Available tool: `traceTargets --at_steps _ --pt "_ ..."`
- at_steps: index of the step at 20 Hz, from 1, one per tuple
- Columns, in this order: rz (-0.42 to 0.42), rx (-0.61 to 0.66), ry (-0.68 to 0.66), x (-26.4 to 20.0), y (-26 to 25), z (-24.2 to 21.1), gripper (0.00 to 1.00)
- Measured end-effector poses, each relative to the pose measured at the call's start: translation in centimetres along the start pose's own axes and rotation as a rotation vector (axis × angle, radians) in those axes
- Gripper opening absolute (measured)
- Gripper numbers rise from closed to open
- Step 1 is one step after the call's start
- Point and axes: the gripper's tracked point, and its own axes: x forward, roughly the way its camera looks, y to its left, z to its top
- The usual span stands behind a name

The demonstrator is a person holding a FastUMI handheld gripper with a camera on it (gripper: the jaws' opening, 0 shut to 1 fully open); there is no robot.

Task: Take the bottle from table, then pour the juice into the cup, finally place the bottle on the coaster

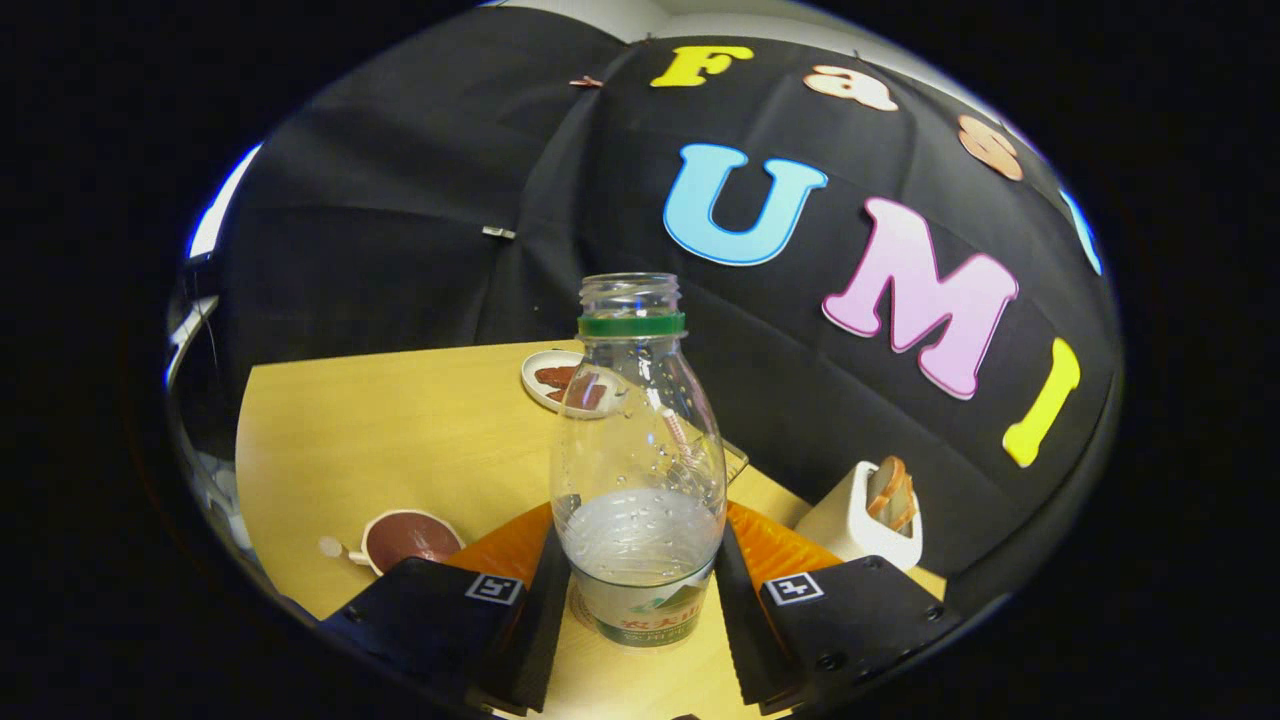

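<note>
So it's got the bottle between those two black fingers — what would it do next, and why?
Probably lift it and carry it toward the cup. The gripper fingers press both sides of the open, uncapped bottle, which stands upright with liquid in its lower part. The cup sits to the left on the table.

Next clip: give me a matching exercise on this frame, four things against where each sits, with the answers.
Things:
1. bottle
2. cup
3. plate
4. toaster

Places:
A. on the table's far edge, behind the bottle
B. between the gripper's fingers, both pressing its lower part
C. beyond the right finger, holding bread slices
D. just ahead of the left finger, on the table

Pairs: 1-B, 2-D, 3-A, 4-C
</note>
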Motion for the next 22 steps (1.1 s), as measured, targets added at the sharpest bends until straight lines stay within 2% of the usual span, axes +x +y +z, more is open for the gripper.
traceTargets --at_steps 3,11,14,18,22 --pt "0.014 0.108 -0.019 0.9 0.0 -0.9 0.73" --pt "0.0 0.264 -0.134 3.0 -1.2 -3.2 0.74" --pt "-0.004 0.279 -0.166 3.9 -1.5 -3.0 0.74" --pt "-0.03 0.258 -0.152 5.1 -2.0 -4.5 0.75" --pt "-0.036 0.298 -0.141 5.8 -1.8 -5.7 0.76"
